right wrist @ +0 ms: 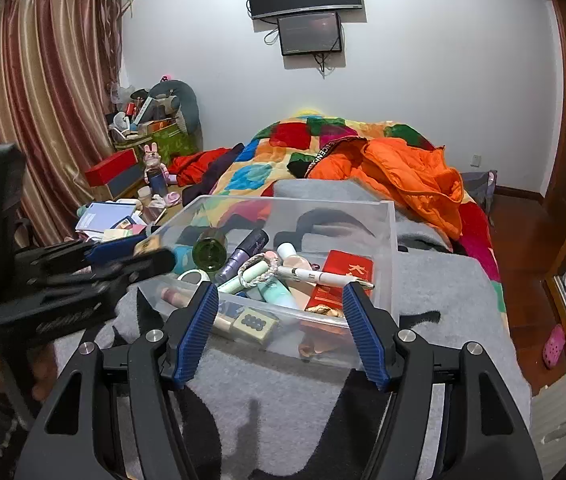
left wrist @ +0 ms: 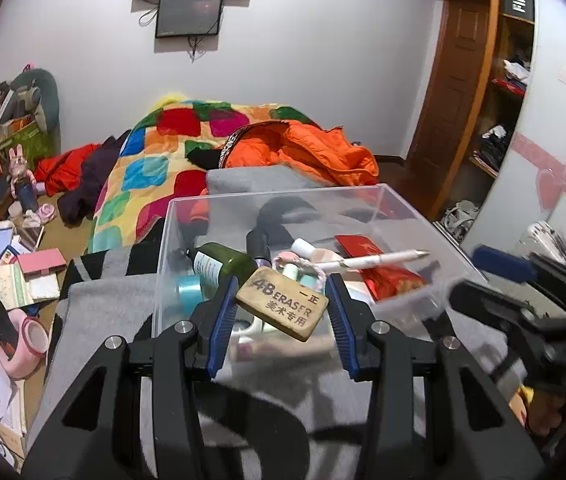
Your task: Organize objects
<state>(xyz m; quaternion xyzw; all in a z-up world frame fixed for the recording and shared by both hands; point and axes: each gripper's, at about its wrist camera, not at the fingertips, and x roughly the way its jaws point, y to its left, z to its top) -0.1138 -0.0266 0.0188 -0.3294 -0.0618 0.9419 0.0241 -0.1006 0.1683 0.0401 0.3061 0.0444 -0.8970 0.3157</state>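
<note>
A tan eraser (left wrist: 283, 304) printed "4B ERASER" hangs tilted over the near left part of a clear plastic box (left wrist: 171, 240), with my left gripper (left wrist: 282, 286) shut on it. The box holds a green bottle (left wrist: 223, 264), a white pen (left wrist: 383, 258), a red packet (left wrist: 357, 246), a blue tape roll (left wrist: 191, 290) and several small cosmetics. My right gripper (right wrist: 283, 288) stands open just in front of the box's near wall (right wrist: 323, 320), nothing between its blue pads. The right wrist view shows the left gripper (right wrist: 139, 256) at the box's left corner.
The box rests on a grey blanket (right wrist: 443, 300) on a bed with a patchwork quilt (right wrist: 283, 148) and an orange jacket (right wrist: 411, 176). Books, boxes and a pink toy crowd the desk at left (left wrist: 11, 272). A wardrobe (left wrist: 495, 120) stands at right.
</note>
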